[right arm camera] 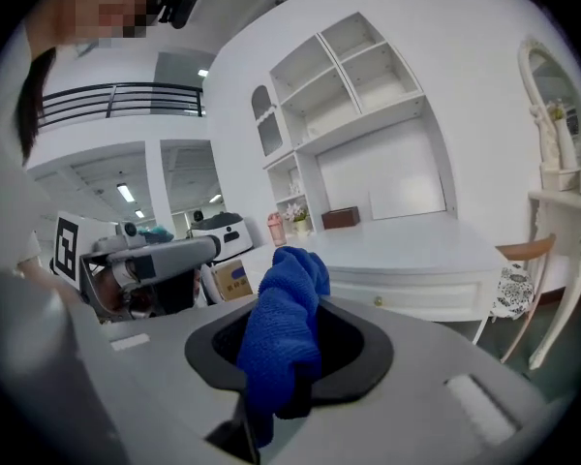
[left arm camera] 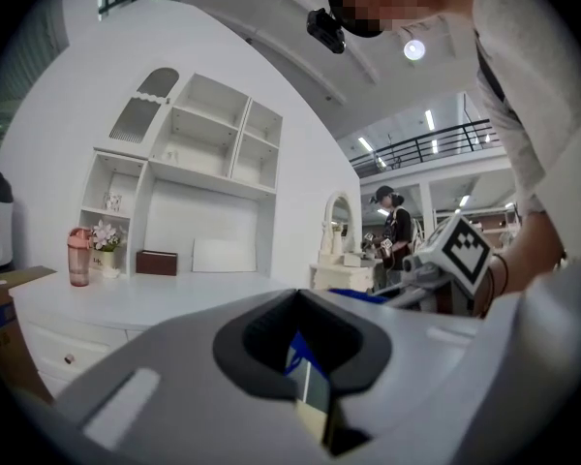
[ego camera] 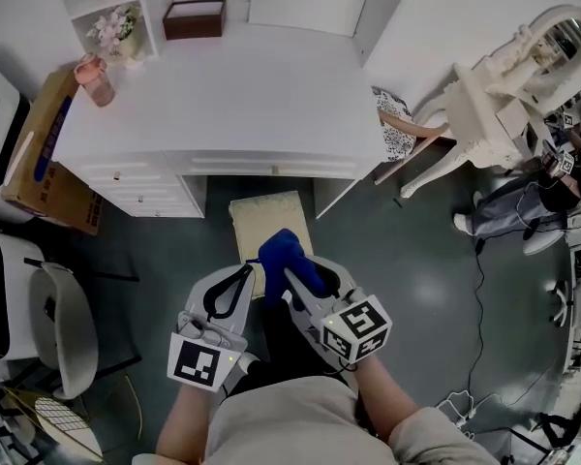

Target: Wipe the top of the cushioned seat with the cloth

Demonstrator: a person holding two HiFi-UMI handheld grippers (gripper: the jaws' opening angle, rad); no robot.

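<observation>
Before the white desk [ego camera: 223,95], at the mouth of its kneehole, stands the cushioned seat [ego camera: 268,223], a pale beige square pad whose far edge lies just under the desk's front. The person stands on the side of the seat away from the desk, with both tools held over its near end. The right gripper [ego camera: 300,284] has its jaws closed on the blue cloth [ego camera: 289,260]; in the right gripper view the cloth [right arm camera: 286,327] is pinched low down and bunches up out of the jaws toward the desk. From the head view the cloth covers the seat's near right corner, though whether it touches the pad cannot be told. The left gripper [ego camera: 240,277] is just beside the right one, farther from the desk's right end. Its jaws are drawn together to a thin slit with nothing held between them. On the desk's far left corner stands a pink bottle [ego camera: 95,80].
</observation>
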